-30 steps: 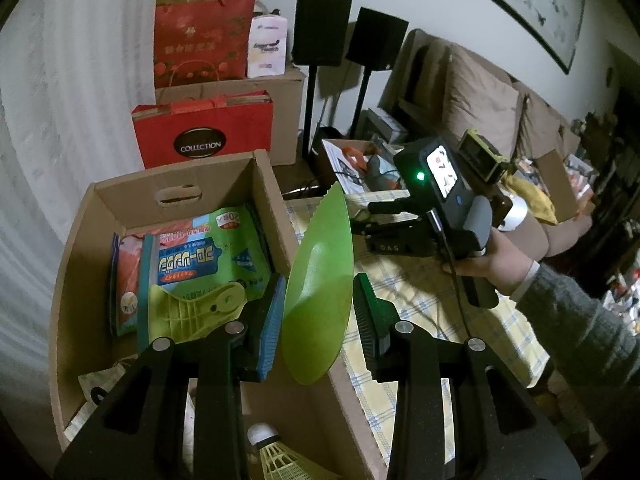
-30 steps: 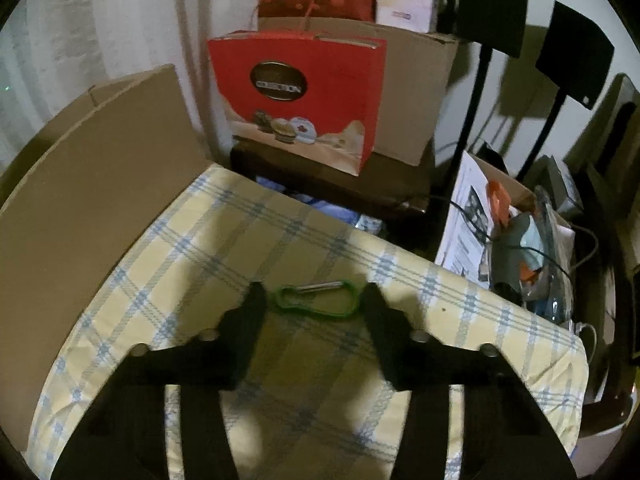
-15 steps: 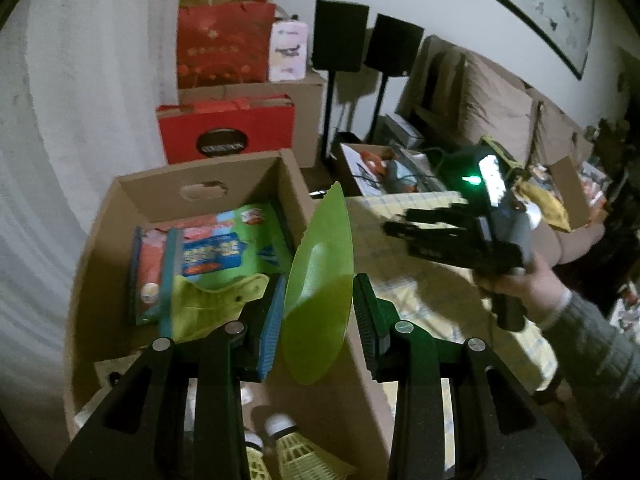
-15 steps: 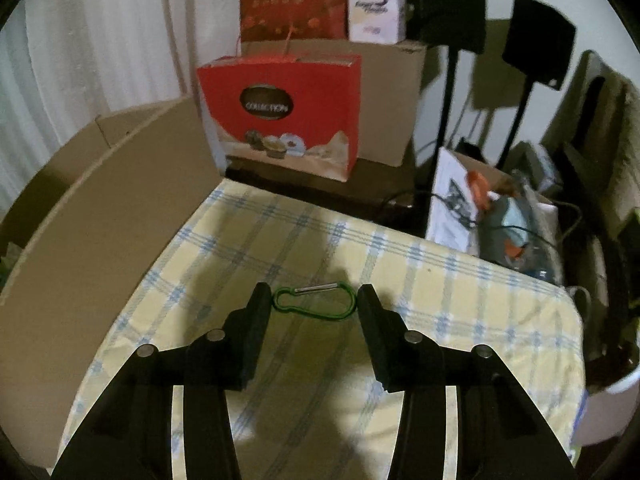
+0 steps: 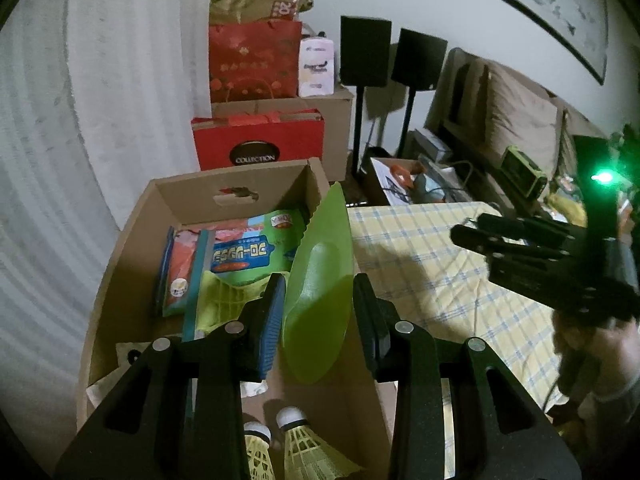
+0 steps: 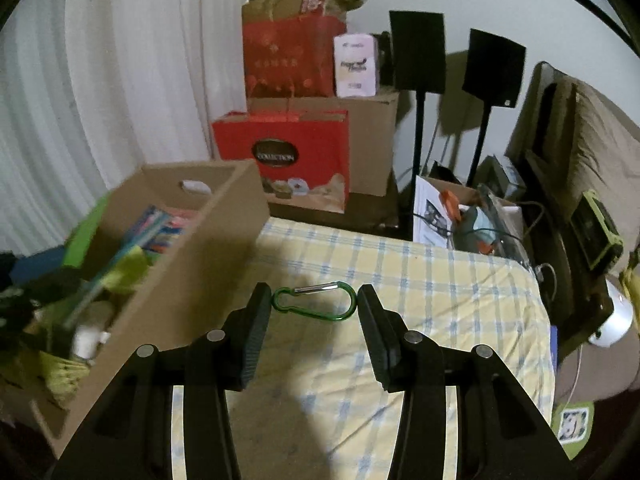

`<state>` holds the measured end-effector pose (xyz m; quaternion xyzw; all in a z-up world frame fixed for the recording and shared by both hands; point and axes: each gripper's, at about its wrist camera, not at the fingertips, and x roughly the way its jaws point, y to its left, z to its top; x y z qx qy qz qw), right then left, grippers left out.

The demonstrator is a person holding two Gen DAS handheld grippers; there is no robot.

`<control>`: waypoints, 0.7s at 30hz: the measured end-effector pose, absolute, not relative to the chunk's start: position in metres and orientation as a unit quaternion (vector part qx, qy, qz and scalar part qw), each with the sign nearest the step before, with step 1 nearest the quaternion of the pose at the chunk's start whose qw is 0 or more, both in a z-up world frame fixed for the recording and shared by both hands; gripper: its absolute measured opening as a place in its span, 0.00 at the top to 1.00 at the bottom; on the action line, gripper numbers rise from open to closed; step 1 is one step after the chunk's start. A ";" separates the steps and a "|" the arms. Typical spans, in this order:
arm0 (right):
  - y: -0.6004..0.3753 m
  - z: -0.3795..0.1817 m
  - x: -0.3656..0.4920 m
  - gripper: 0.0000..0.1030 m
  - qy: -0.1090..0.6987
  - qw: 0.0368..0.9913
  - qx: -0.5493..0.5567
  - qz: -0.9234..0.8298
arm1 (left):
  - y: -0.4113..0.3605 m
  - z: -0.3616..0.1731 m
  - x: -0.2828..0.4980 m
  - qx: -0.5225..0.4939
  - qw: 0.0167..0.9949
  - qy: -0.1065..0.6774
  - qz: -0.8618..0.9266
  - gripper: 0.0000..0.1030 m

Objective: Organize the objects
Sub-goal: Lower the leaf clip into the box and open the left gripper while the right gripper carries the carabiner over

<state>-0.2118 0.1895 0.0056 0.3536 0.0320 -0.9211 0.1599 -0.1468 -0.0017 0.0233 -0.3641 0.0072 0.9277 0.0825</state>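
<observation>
My left gripper [image 5: 319, 314] is shut on a green plastic plate [image 5: 318, 292], held on edge above the open cardboard box [image 5: 132, 236]. The box holds colourful packets [image 5: 244, 250], a yellow-green item and two shuttlecocks [image 5: 296, 440]. My right gripper [image 6: 313, 320] is shut on a green carabiner [image 6: 314, 302], held across between its fingers above the yellow checked cloth [image 6: 440, 292]. The box [image 6: 192, 280] stands to its left. The right gripper also shows at the right of the left wrist view [image 5: 472, 236].
A red COLLECTION bag [image 6: 280, 156], a brown carton with a red gift bag [image 6: 292, 56] and two black speakers on stands [image 6: 420, 52] stand behind the table. A box of clutter [image 6: 468, 216] and a sofa [image 5: 512, 120] lie to the right.
My right gripper has risen off the cloth with the carabiner in it. My left gripper has moved left and back over the box with the plate.
</observation>
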 end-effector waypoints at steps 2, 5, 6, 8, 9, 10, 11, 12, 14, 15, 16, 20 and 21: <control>0.189 0.013 -0.201 0.56 0.019 0.159 0.351 -0.923 | -0.003 0.025 -0.143 -0.360 0.077 0.009 0.930 0.69; 0.185 0.021 -0.187 0.56 0.010 0.156 0.346 -0.925 | -0.008 0.028 -0.136 -0.355 0.070 0.001 0.932 0.69; 0.184 0.023 -0.183 0.56 0.008 0.154 0.343 -0.927 | -0.009 0.029 -0.135 -0.355 0.068 -0.002 0.932 0.69; 0.181 0.027 -0.173 0.56 0.003 0.149 0.339 -0.929 | -0.014 0.032 -0.130 -0.352 0.063 -0.006 0.934 0.69; 0.180 0.029 -0.170 0.56 -0.002 0.149 0.338 -0.929 | -0.015 0.033 -0.128 -0.350 0.059 -0.005 0.935 0.69; 0.179 0.031 -0.166 0.56 -0.006 0.149 0.337 -0.930 | -0.017 0.034 -0.127 -0.349 0.057 -0.004 0.935 0.69; 0.177 0.032 -0.162 0.56 -0.010 0.148 0.337 -0.930 | -0.019 0.035 -0.125 -0.348 0.055 -0.005 0.936 0.69; 0.175 0.034 -0.158 0.56 -0.011 0.147 0.335 -0.931 | -0.021 0.036 -0.122 -0.346 0.053 -0.006 0.937 0.69; 0.171 0.037 -0.153 0.56 -0.014 0.148 0.331 -0.932 | -0.025 0.038 -0.118 -0.342 0.047 -0.005 0.939 0.69; 0.169 0.039 -0.150 0.56 -0.015 0.149 0.330 -0.932 | -0.027 0.039 -0.115 -0.340 0.044 -0.003 0.939 0.69; 0.165 0.040 -0.147 0.56 -0.014 0.149 0.329 -0.932 | -0.029 0.040 -0.113 -0.338 0.041 -0.002 0.940 0.69; 0.149 0.046 -0.136 0.56 -0.006 0.153 0.323 -0.934 | -0.039 0.041 -0.110 -0.336 0.033 -0.004 0.941 0.69; 0.146 0.046 -0.134 0.56 -0.005 0.154 0.322 -0.934 | -0.043 0.041 -0.109 -0.336 0.031 -0.005 0.941 0.69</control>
